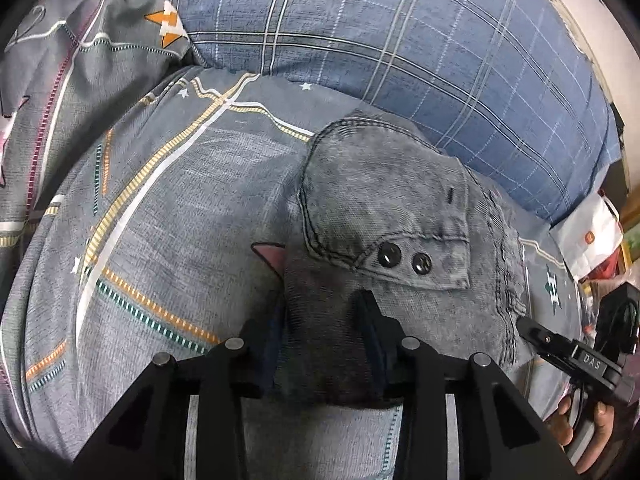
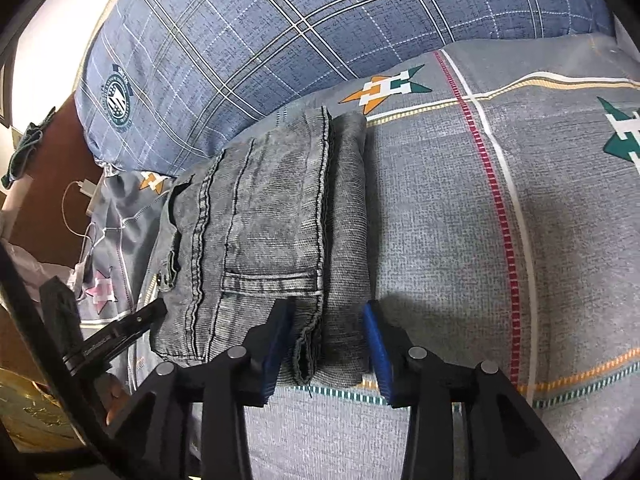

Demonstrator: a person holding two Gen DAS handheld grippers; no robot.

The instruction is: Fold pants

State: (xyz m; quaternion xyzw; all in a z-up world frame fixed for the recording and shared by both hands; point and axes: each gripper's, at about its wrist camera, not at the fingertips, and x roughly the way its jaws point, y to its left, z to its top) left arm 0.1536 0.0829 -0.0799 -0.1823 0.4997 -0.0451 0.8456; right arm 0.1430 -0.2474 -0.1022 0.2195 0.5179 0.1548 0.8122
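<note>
A: Pinching the near end of the folded grey washed-denim pants [image 1: 384, 208] with the left gripper [image 1: 324, 332], pressing both dark pads narrowly against a thick wad of cloth.

B: Straddling the other near corner with the right gripper [image 2: 326, 344], holding the blue pads partway apart. Seemingly brushing the denim rather than clamping it.

A: Lying where, exactly?

B: Sitting as a compact, many-layered bundle on the bed, directly in front of both grippers, showing a snap-buttoned flap on top.

A: Judging the handling: probably weighing a fair bit for cloth, bending stiffly along the stitched seams, sagging and unfolding if lifted by a single layer. Hardly slipping, given the coarse weave.

B: Suggesting, then, taking hold at the thick folded edges, biting through every layer, one gripper per corner. Avoiding the loose frayed hem [image 2: 304, 360] at the near side.

A: Resting on a grey cotton bedspread [image 1: 160, 200] with dashed coloured stripes and star motifs. Likely giving under pressure and wrinkling easily.

B: Looking farther: nearly butting against a large blue plaid pillow [image 1: 400, 40] just behind. Beyond that, glimpsing a pale wall [image 2: 48, 20], a brown wooden panel [image 2: 48, 152] with a thin white charger cable [image 2: 80, 192], and a white paper bag [image 1: 588, 232] off the bed's edge.
</note>
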